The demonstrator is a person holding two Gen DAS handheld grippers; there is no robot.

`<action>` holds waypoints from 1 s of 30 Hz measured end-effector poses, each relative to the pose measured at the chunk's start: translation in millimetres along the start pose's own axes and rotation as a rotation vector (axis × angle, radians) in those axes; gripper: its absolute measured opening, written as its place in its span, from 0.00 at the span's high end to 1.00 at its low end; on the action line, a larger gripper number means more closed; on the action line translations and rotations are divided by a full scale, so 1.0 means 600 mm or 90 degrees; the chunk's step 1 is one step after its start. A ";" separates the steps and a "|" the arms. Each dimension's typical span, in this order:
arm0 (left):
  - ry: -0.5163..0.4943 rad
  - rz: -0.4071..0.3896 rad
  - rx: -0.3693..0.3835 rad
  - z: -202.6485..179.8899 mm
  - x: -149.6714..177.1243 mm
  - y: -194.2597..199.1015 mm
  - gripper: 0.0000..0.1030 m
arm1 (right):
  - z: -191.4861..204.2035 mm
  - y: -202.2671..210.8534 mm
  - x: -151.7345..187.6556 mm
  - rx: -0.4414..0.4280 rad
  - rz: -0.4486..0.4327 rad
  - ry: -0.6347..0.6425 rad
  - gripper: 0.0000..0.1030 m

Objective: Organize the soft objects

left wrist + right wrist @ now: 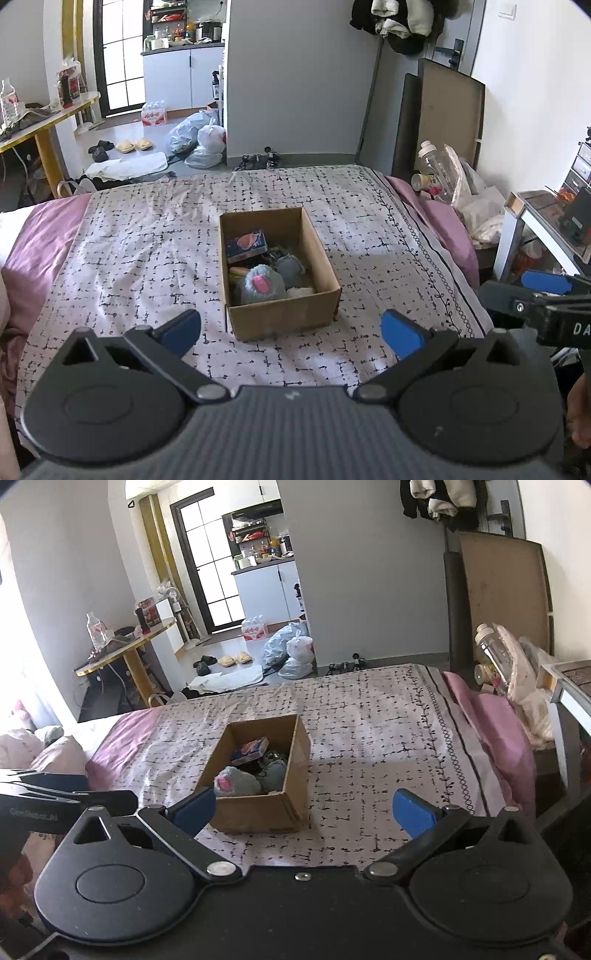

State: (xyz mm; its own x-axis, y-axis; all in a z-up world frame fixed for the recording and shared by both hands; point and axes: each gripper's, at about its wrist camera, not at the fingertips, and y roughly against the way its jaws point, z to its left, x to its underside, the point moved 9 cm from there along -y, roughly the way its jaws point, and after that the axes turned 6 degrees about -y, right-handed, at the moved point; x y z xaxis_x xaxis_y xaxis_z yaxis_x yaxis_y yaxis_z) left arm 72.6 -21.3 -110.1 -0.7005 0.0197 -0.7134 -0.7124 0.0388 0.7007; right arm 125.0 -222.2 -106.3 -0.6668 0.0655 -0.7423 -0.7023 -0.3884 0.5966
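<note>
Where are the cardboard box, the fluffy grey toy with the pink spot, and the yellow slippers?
cardboard box [284,316]: left wrist view, on its near outer wall.
fluffy grey toy [263,285]: left wrist view, on its pink spot.
yellow slippers [235,659]: right wrist view, between the pair.

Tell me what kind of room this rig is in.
Most likely a small studio flat's bedroom. The cardboard box sits on a bed with a patterned cover, clothes hang on the wall, and a kitchen counter shows through the opening beyond.

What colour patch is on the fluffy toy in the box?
Pink, on a grey-blue plush toy; clearest in the left wrist view.
</note>
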 end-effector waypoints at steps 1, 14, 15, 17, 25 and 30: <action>0.000 -0.001 0.001 0.000 0.000 0.000 0.00 | -0.002 0.001 0.001 0.004 -0.002 0.001 0.00; 0.003 0.006 0.006 0.000 0.003 -0.008 0.00 | 0.000 -0.001 0.005 0.009 -0.001 0.012 0.00; 0.004 0.007 0.007 0.000 0.003 -0.008 0.00 | 0.001 -0.001 0.005 0.007 -0.001 0.014 0.00; 0.005 0.007 0.007 -0.001 0.003 -0.008 0.00 | 0.002 -0.002 0.004 0.006 0.000 0.013 0.00; 0.005 0.006 0.010 -0.003 0.004 -0.009 0.00 | 0.002 -0.002 0.001 0.007 -0.001 0.016 0.00; 0.005 0.002 0.012 -0.004 0.002 -0.008 0.00 | 0.006 -0.001 0.000 0.009 0.000 0.025 0.00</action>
State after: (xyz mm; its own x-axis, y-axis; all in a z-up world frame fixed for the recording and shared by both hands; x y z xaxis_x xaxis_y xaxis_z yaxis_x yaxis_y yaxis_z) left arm 75.0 -24.2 -114.4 -0.7031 0.0118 -0.7110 -0.7094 0.0571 0.7025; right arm 124.5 -218.4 -105.3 -0.6570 0.0289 -0.7533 -0.7055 -0.3755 0.6010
